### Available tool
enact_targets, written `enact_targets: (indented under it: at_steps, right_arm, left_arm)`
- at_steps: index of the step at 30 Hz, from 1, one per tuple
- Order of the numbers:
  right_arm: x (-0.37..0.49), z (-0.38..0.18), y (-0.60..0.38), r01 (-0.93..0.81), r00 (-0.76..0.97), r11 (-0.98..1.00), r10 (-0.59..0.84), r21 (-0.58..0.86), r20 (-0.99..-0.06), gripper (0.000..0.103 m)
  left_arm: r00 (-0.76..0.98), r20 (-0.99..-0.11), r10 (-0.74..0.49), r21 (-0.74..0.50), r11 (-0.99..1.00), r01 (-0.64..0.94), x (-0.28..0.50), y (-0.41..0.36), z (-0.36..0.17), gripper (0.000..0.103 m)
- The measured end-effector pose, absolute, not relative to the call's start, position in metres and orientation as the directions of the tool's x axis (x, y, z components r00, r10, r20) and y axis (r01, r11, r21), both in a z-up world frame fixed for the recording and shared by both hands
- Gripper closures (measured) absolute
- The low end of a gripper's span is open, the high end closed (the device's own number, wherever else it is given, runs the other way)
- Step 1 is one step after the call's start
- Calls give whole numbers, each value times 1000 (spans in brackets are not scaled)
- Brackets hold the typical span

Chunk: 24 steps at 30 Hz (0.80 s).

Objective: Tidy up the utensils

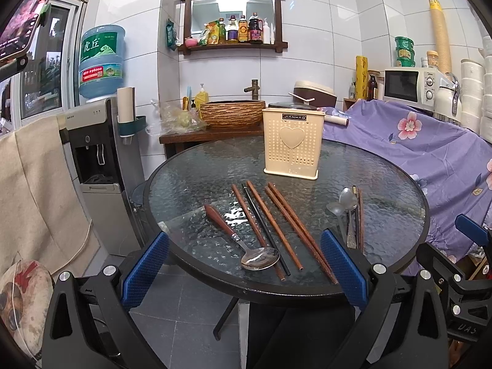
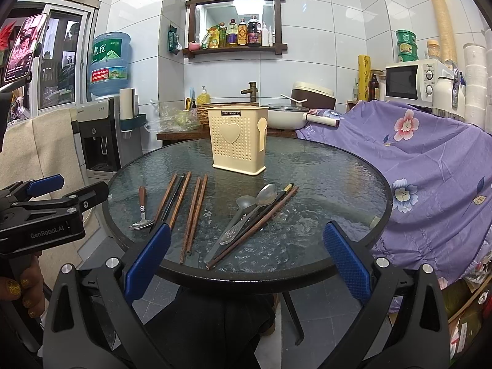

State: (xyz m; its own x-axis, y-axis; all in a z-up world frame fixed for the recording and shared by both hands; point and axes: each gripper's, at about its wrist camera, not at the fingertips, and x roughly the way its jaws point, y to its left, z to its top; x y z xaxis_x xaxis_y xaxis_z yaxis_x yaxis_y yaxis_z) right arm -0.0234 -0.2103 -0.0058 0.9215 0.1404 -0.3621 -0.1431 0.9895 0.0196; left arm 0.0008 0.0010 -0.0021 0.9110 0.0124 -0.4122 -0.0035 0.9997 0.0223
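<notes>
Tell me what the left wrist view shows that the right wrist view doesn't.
Left wrist only: the pot's dark lid behind the utensil holder, and the open right gripper at the edge. Right wrist only: the holder's spoon-shaped side pocket, and the open left gripper with its hand. Both: the glass table, chopsticks, the wooden-handled spoon.

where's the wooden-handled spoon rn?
The wooden-handled spoon lies flat on the glass table, leftmost of the utensils, just left of the brown chopsticks. In the right wrist view it sits at the table's left edge, bowl toward the camera.
</notes>
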Motion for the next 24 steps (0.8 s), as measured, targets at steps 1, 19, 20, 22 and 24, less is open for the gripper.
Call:
enact_targets:
  at_steps: [1,19,20,22,24]
  right_arm:
    - [-23,-6,-210,-143,922,990,140,19,-362,5]
    - [-23,-7,-210,-143,921,990,140,20,-364,5]
    - [-23,-7,-210,-143,921,990,140,20,-364,5]
    - [-23,-7,-209,-143,920,989,141,21,-365,5]
    - [-23,-8,-210,-144,920,989,141,21,-365,5]
  left_arm:
    - [911,-412,12,22,1000,-3,1,1,-2,6]
    - [910,-415,15,24,1000,-5,1,1,-3,6]
    - [910,-415,15,24,1000,-5,1,1,-3,6]
    - [909,-417,15,24,1000,-5,0,1,-4,6]
    - [908,-419,14,24,1000,-4,-1,1,-5,6]
